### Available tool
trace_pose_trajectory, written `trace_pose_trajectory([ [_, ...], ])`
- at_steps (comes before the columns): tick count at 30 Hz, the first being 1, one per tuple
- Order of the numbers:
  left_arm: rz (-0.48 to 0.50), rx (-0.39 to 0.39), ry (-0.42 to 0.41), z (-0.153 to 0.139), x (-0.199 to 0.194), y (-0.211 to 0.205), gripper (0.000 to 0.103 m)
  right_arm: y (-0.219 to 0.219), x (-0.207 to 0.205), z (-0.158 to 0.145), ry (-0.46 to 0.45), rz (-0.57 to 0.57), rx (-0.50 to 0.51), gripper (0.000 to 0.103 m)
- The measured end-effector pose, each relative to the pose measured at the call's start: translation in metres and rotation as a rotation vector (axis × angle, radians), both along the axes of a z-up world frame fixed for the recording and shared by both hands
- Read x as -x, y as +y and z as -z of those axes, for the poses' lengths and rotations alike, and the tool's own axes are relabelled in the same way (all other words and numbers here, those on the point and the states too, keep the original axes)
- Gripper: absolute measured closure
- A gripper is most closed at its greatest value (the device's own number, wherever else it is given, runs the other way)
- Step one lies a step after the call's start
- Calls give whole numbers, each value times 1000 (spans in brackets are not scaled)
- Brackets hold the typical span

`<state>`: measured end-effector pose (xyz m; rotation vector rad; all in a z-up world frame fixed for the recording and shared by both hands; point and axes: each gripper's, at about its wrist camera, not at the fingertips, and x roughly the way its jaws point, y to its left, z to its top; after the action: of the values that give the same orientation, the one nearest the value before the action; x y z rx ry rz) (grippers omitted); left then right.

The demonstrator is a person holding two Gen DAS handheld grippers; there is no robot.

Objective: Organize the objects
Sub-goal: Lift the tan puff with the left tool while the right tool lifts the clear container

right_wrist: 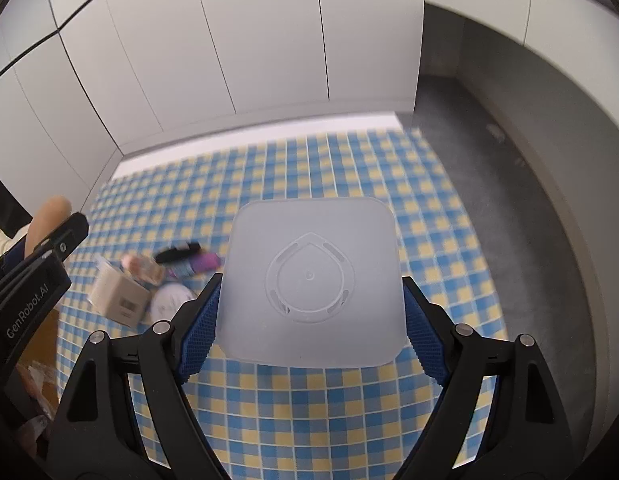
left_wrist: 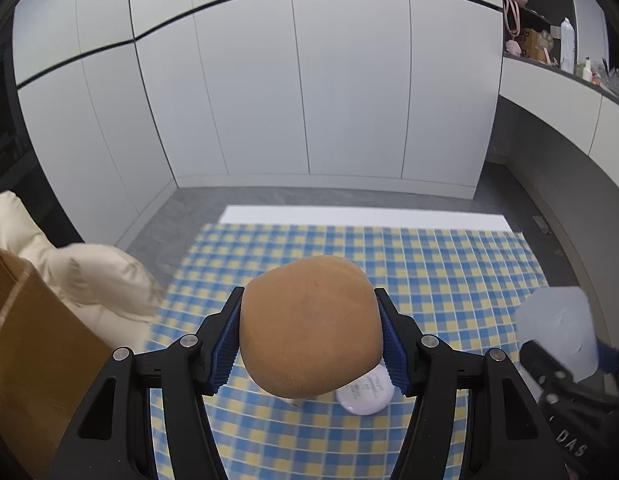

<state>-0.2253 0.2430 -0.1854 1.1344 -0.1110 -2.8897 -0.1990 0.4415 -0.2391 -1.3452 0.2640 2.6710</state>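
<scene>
Brown bun (left_wrist: 309,328) hides most of a white disc (left_wrist: 363,396).

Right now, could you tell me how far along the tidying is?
Nothing looks put away yet. In hand: the left gripper clamps a tan bun-shaped object, and the right gripper holds a frosted plastic container. Left on the checked cloth: a small box, a white disc and a few blurred small items.
</scene>
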Motion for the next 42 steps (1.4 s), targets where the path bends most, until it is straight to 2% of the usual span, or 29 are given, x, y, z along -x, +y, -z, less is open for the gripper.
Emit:
trace_pose_trajectory([
  [7, 0, 38, -5, -55, -6, -13, 41, -17, -12, -60, 53, -16, -59, 18],
  [17, -13, 30, 80, -143, -22, -30, 41, -49, -25, -164, 178, -47, -162, 18],
  [26, -10, 10, 139, -208, -46, -46, 41, -73, -41, -231, 247, -62, -196, 18],
  [34, 16, 1, 174, -243, -75, -44, 41, -83, -67, -287, 302, -62, -219, 18],
  [42, 31, -11, 178, -255, -103, -46, 41, -91, -93, -311, 318, -67, -243, 18],
])
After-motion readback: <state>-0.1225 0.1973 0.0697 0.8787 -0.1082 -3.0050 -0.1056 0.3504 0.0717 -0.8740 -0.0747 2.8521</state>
